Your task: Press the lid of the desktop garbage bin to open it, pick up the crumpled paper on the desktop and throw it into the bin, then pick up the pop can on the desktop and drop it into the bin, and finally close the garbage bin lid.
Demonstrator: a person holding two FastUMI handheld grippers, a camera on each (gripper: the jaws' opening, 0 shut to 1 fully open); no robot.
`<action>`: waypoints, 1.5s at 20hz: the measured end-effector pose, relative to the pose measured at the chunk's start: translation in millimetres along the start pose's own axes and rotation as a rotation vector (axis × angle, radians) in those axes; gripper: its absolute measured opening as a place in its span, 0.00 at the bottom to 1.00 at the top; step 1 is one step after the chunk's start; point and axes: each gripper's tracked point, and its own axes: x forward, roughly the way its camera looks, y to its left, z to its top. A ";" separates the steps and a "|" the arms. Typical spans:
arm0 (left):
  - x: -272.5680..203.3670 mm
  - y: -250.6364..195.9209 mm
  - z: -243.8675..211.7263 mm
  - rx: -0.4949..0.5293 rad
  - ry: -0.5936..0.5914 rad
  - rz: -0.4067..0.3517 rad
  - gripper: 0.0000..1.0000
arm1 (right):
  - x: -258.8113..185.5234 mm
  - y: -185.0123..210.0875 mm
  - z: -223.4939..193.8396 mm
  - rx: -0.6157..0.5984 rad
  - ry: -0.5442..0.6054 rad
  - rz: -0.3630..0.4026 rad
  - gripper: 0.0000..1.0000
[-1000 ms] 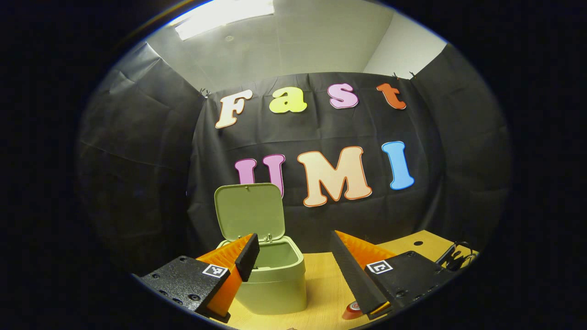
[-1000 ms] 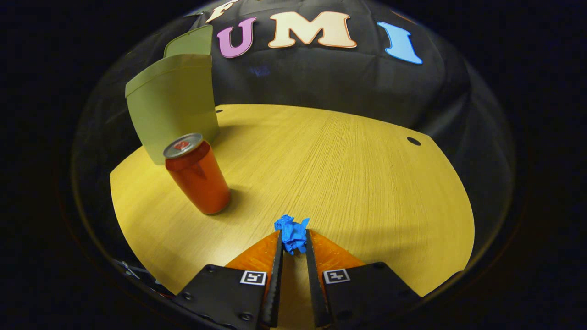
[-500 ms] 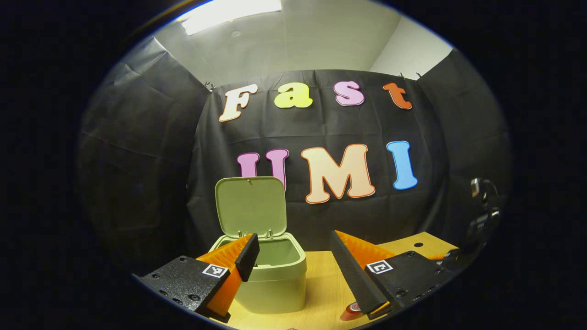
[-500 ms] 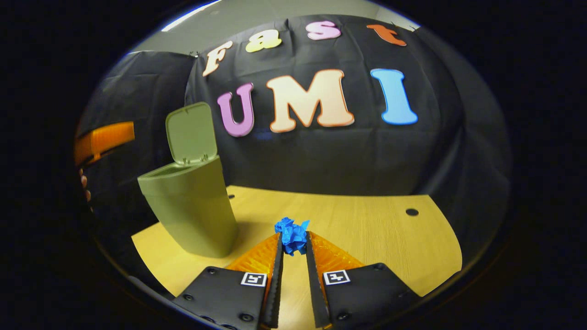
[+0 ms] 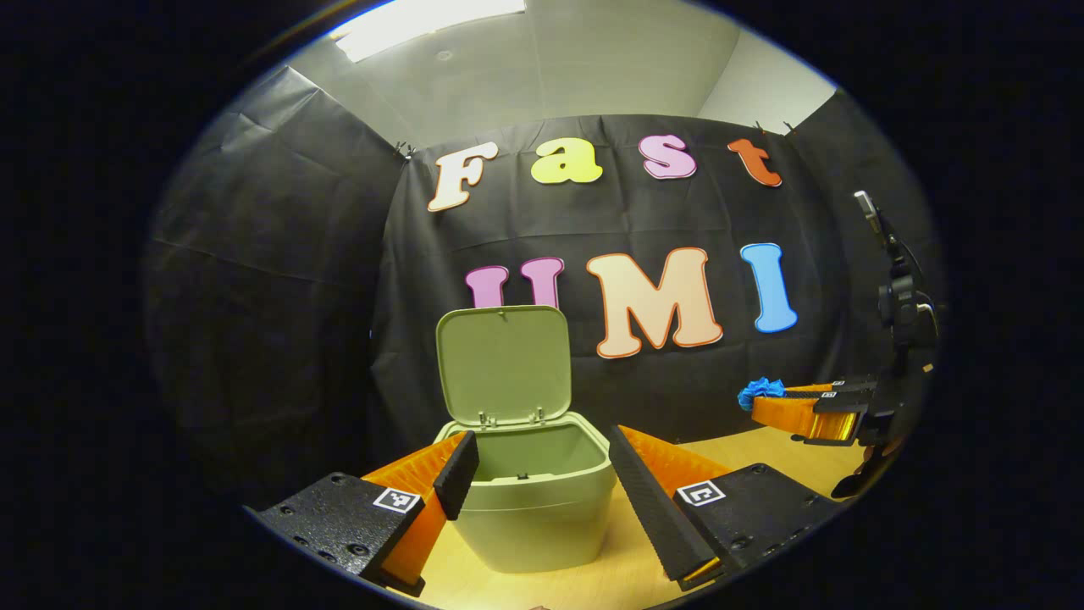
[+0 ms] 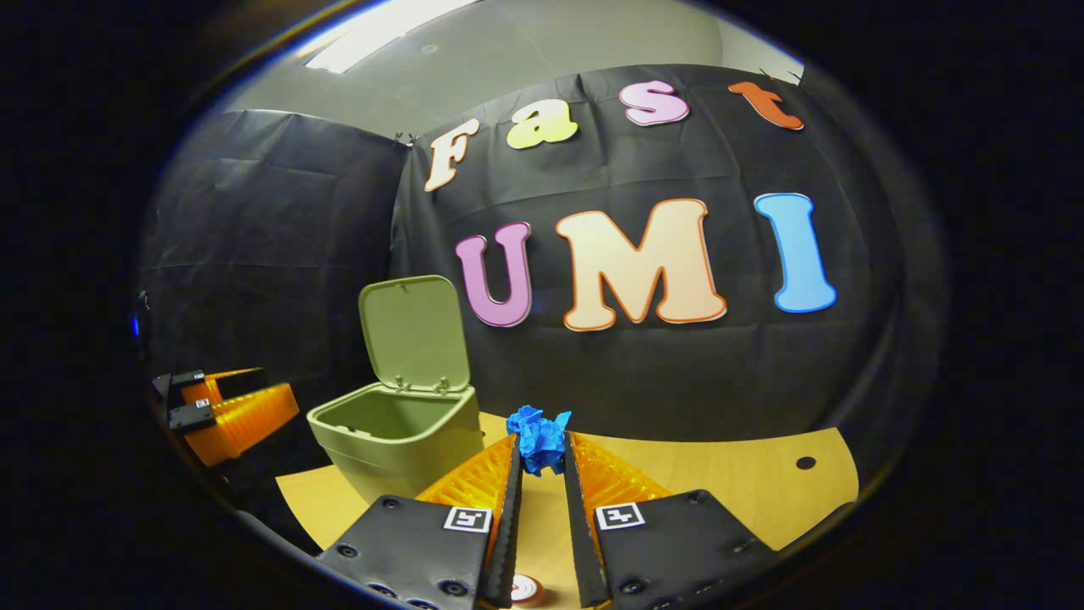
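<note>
The green bin (image 5: 538, 500) stands on the wooden desk with its lid (image 5: 504, 364) raised upright; in the right gripper view the bin (image 6: 398, 445) is left of centre. My left gripper (image 5: 542, 483) is open, its fingers on either side of the bin. My right gripper (image 6: 540, 474) is shut on the blue crumpled paper (image 6: 539, 440), held in the air to the right of the bin; from the left gripper view the paper (image 5: 760, 391) shows at that gripper's tip. The red can's top (image 6: 525, 590) peeks between the right fingers, low down.
The wooden desk (image 6: 728, 483) has a small round hole (image 6: 805, 463) at its far right. The other gripper (image 6: 233, 411) hangs at the left in the right gripper view. Black cloth walls close the booth behind and beside the desk.
My right gripper has lifted the blue paper off the desk and risen level with the bin's rim. The left gripper view has shifted so the bin sits more centred between its fingers.
</note>
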 end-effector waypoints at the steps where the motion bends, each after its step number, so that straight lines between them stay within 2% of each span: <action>1: -0.8 7.6 1.3 -0.003 -0.005 0.012 0.94 | 6.9 12.0 4.3 -0.009 -0.005 0.023 0.30; 5: -1.9 34.9 -6.9 -0.013 0.002 0.048 0.94 | 30.2 64.0 9.7 -0.014 -0.027 0.105 0.29; 9: -2.6 61.4 -16.3 -0.011 0.015 0.069 0.94 | 53.6 105.8 0.8 -0.029 -0.023 0.154 0.30; 13: 1.6 87.8 -26.0 -0.011 0.030 0.084 0.94 | 72.4 136.7 -11.8 -0.028 -0.018 0.175 0.30; 18: 8.4 105.7 -33.7 -0.004 0.042 0.082 0.94 | 93.9 147.6 -35.9 -0.015 0.026 0.153 0.31; 21: 13.3 105.1 -33.6 -0.007 0.035 0.069 0.94 | 95.9 139.5 -27.2 -0.024 0.000 0.116 0.99; 25: 20.5 91.5 -26.6 -0.018 0.017 0.041 0.94 | 81.6 111.9 -0.8 -0.056 -0.074 0.053 0.99; 30: 28.1 51.7 -11.8 -0.020 -0.015 -0.024 0.94 | 47.4 57.1 24.7 -0.071 -0.130 -0.042 0.99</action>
